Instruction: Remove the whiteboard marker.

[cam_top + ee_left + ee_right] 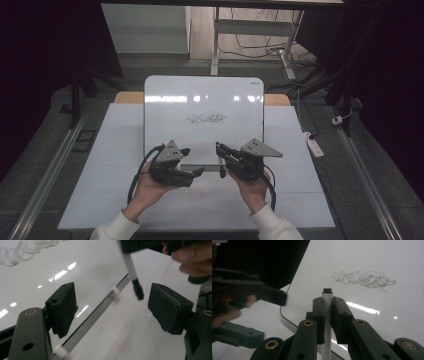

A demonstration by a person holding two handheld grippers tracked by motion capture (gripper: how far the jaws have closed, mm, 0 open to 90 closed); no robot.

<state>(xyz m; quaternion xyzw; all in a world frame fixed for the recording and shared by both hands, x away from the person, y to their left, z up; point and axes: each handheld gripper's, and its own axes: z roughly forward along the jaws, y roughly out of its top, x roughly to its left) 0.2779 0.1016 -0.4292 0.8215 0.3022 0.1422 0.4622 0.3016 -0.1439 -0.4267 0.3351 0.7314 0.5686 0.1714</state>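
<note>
A whiteboard [200,100] lies on the table with a grey scribble [205,118] near its middle. My right gripper [219,148] is shut on a white marker [221,169], which stands upright between its pads [319,307] in the right gripper view, dark end [327,290] up, below the scribble [364,278]. My left gripper [194,161] is open beside it at the board's near edge. In the left gripper view its pads [63,310] stand wide apart, and the marker [130,265] hangs between them with its black end [138,290] down, touching neither pad.
The board's near frame edge [95,317] with white clips runs diagonally under the left jaws. The white table top [200,200] extends around the board. Beyond the table are desk legs and cables [260,47], and a power strip [315,145] lies at the right.
</note>
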